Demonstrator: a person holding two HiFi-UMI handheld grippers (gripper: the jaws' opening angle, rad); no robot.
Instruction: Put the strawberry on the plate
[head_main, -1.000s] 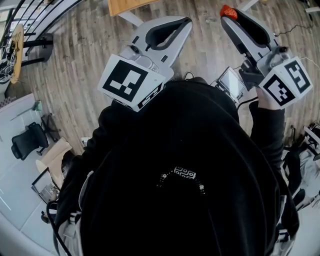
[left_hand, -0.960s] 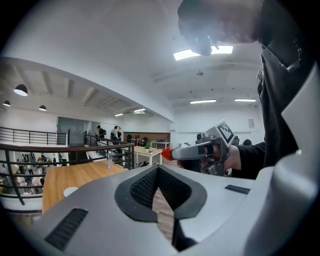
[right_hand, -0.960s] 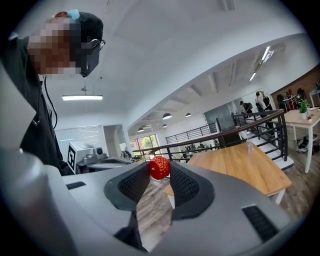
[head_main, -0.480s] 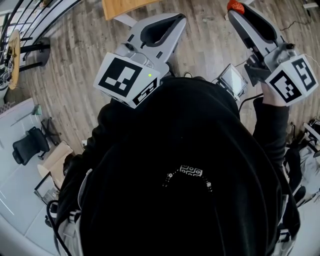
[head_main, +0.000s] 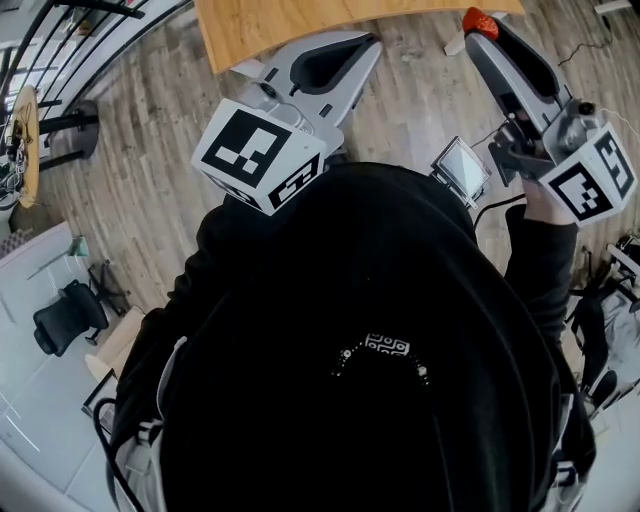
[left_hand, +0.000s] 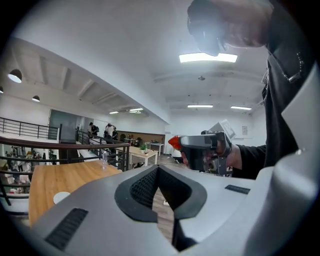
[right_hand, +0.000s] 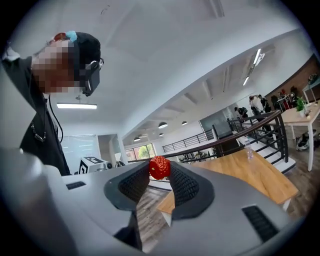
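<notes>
Right gripper view: our right gripper (right_hand: 160, 172) pinches the strawberry (right_hand: 159, 167) at its tips, in the air near the wooden table (right_hand: 240, 176). Our left gripper (left_hand: 157, 169) is closed and empty. Plating it is yet to do.

Bright, even light; fisheye-warped edges

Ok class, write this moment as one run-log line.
right gripper: shut on strawberry | left gripper: shut, empty | placing: not yet done

Prob. open office, desks (left_hand: 138, 151), railing (left_hand: 86, 145), chair (head_main: 65, 318)
</notes>
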